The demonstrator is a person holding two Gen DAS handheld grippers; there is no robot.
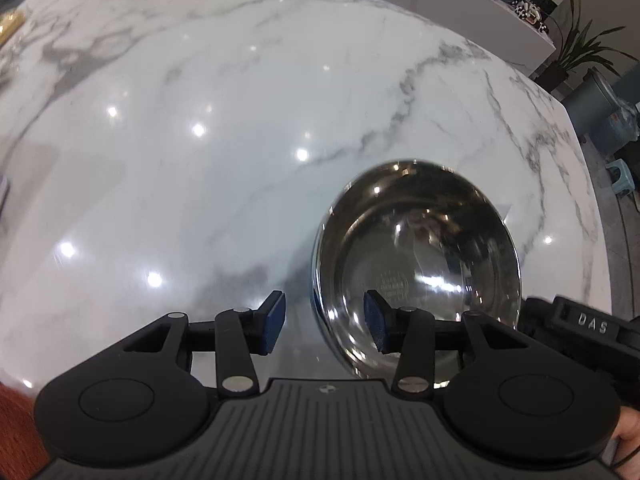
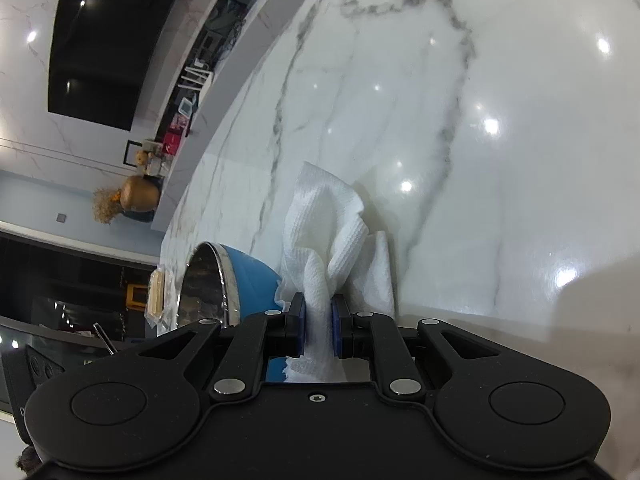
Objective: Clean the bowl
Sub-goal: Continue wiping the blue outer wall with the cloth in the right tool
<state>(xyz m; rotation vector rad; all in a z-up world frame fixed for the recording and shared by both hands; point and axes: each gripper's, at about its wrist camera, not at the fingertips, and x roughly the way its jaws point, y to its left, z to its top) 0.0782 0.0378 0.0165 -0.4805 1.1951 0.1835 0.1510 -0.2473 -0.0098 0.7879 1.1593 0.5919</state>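
A steel-lined bowl (image 1: 416, 256) with a blue outer shell sits on a glossy white marble countertop (image 1: 200, 120), at about four o'clock in the left wrist view. Its mirrored inside faces up and looks bare. The left gripper (image 1: 325, 326) straddles the bowl's near-left rim: its right blue pad (image 1: 374, 326) hangs inside the bowl, the left pad (image 1: 274, 326) outside it over the stone. The jaws stand partly apart and neither pad presses on the rim.

From the right wrist view the bowl (image 2: 224, 284) appears at eight o'clock, tilted by the lens, blue side towards the right gripper (image 2: 318, 326). That gripper is clamped tight on a crumpled white paper towel (image 2: 332, 236), which bunches between the blue pads and fans out ahead onto the counter at twelve o'clock from the fingers. The towel lies just beside the bowl's blue wall; whether the two touch cannot be told.

A small clear packet (image 2: 158, 294) holding something pale rests on the counter just beyond the bowl, at nine o'clock. The right gripper's black body (image 1: 580, 332) edges into the left view at four o'clock, beside the bowl. Off the counter at two o'clock stand a potted plant (image 1: 580, 44) and a white shelf (image 1: 480, 4) of small items.
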